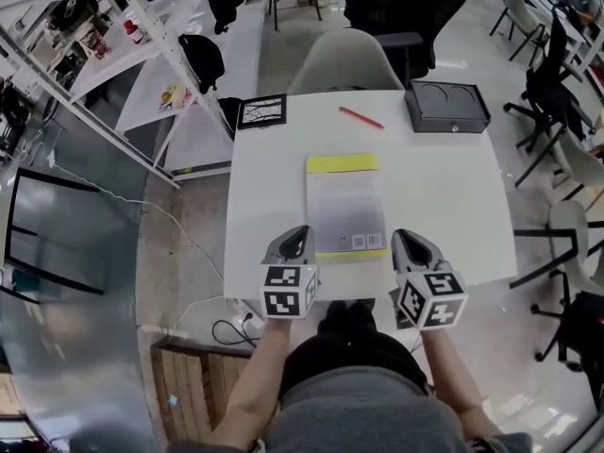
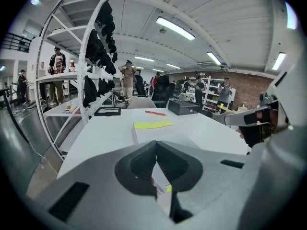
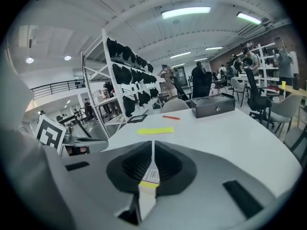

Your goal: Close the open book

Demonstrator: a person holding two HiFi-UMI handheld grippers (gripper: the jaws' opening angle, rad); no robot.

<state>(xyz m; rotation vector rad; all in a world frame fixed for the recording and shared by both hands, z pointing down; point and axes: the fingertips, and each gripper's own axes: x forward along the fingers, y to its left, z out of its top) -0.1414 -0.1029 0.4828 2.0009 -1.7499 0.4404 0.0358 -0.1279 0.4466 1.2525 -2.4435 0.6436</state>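
The book (image 1: 345, 206) lies closed and flat in the middle of the white table (image 1: 453, 206), its pale cover up with a yellow band at the far end and a thin one at the near end. In the left gripper view the book (image 2: 152, 127) lies just beyond the jaws, and in the right gripper view the book (image 3: 156, 130) shows by its yellow band. My left gripper (image 1: 300, 235) (image 2: 156, 144) hovers at the book's near left corner, shut and holding nothing. At the near right corner my right gripper (image 1: 404, 240) (image 3: 153, 144) is shut too, with nothing between its jaws.
A red pen (image 1: 361, 118) and a black box (image 1: 446, 107) lie at the table's far right. A black-framed board (image 1: 261, 111) sits at the far left corner. A grey chair (image 1: 344, 59) stands behind the table, a metal rack (image 1: 142, 26) to the left.
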